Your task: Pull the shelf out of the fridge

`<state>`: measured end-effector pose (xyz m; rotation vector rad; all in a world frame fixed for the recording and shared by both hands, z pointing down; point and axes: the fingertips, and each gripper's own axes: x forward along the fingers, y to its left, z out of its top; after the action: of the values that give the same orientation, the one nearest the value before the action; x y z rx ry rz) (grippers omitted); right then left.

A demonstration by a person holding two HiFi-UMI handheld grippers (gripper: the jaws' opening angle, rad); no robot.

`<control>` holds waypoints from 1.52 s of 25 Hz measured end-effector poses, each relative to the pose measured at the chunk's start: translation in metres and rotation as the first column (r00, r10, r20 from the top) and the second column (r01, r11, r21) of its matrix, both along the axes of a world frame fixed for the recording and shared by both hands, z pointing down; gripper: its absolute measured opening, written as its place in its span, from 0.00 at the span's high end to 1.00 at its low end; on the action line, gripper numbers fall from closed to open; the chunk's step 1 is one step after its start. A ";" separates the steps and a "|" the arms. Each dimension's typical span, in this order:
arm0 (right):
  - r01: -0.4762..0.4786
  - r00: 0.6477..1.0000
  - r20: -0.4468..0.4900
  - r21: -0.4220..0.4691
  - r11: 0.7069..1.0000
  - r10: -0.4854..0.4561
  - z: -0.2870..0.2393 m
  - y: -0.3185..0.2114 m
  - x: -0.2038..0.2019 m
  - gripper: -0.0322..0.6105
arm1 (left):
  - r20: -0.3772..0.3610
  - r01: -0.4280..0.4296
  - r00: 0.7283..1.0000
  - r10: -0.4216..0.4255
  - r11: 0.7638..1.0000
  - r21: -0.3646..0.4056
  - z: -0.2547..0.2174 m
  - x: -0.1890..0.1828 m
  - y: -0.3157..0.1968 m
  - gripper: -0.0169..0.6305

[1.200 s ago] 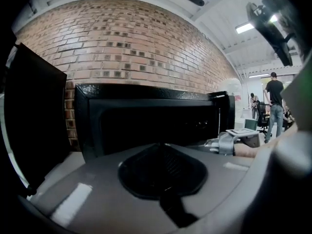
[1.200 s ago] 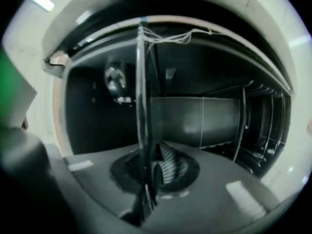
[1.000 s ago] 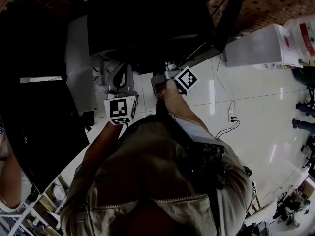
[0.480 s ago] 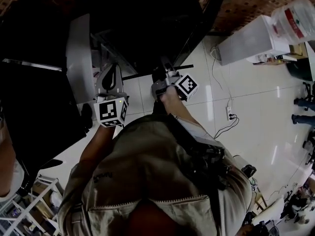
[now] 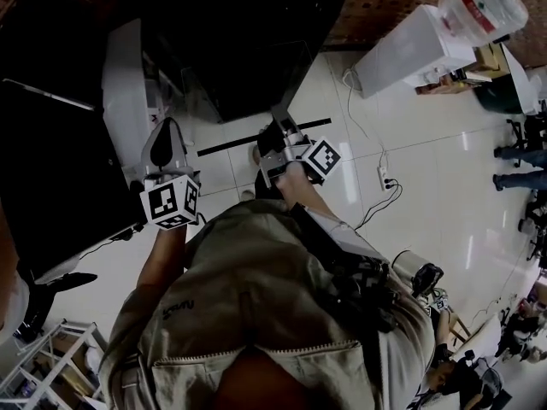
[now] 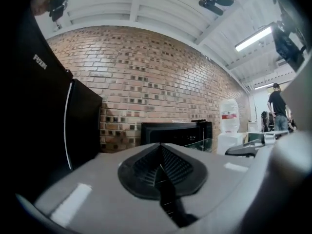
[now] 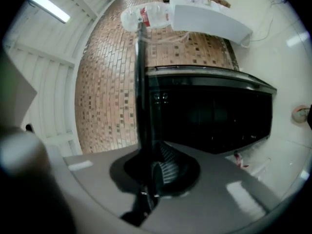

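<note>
The black fridge (image 5: 239, 41) stands open against the brick wall, and it also shows as a dark open box (image 7: 209, 111) in the right gripper view. The shelf is a clear pane with a thin black front strip (image 5: 226, 145). My right gripper (image 5: 278, 128) is shut on that strip, which runs as a dark line through its jaws (image 7: 140, 82). The pane lies level between me and the fridge. My left gripper (image 5: 165, 139) hangs to the left, shut with its pads together on nothing. In its own view the fridge (image 6: 175, 132) sits low by the wall.
A white water dispenser (image 5: 410, 49) with a bottle (image 5: 483, 7) stands right of the fridge. A tall black cabinet (image 5: 51, 169) with a grey-white side panel (image 5: 120, 92) is on the left. A power strip and cable (image 5: 382, 178) lie on the tiled floor.
I have backed away from the fridge. The right gripper has drawn the shelf's black strip back with it, and more floor shows in front of the fridge. The left gripper drifted left.
</note>
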<state>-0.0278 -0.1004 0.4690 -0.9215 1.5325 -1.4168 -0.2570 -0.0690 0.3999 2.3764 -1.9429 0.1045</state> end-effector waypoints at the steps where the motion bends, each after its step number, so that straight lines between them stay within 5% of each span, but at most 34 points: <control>1: 0.003 1.000 0.005 0.000 1.000 -0.003 -0.003 0.007 0.001 0.93 | -0.010 0.020 1.000 -0.020 1.000 -0.004 0.001 -0.007 0.006 0.96; 10: 0.040 0.998 0.049 -0.006 0.999 -0.039 -0.043 0.072 0.016 0.93 | -0.025 0.095 0.995 -0.096 0.995 -0.029 0.005 -0.021 0.045 0.96; 28: 0.103 0.992 0.068 0.081 0.991 -0.109 -0.081 0.132 0.109 0.93 | 0.044 0.152 0.987 -0.152 0.988 -0.009 -0.010 0.087 0.135 0.96; 38: 0.040 0.996 0.079 0.080 0.996 -0.047 -0.083 0.163 0.113 0.93 | 0.056 0.102 0.993 -0.104 0.994 0.045 -0.024 0.083 0.150 0.96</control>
<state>0.0849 0.0624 0.3858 -0.7786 1.5443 -1.3976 -0.1744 0.0810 0.3754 2.3186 -2.1104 0.1298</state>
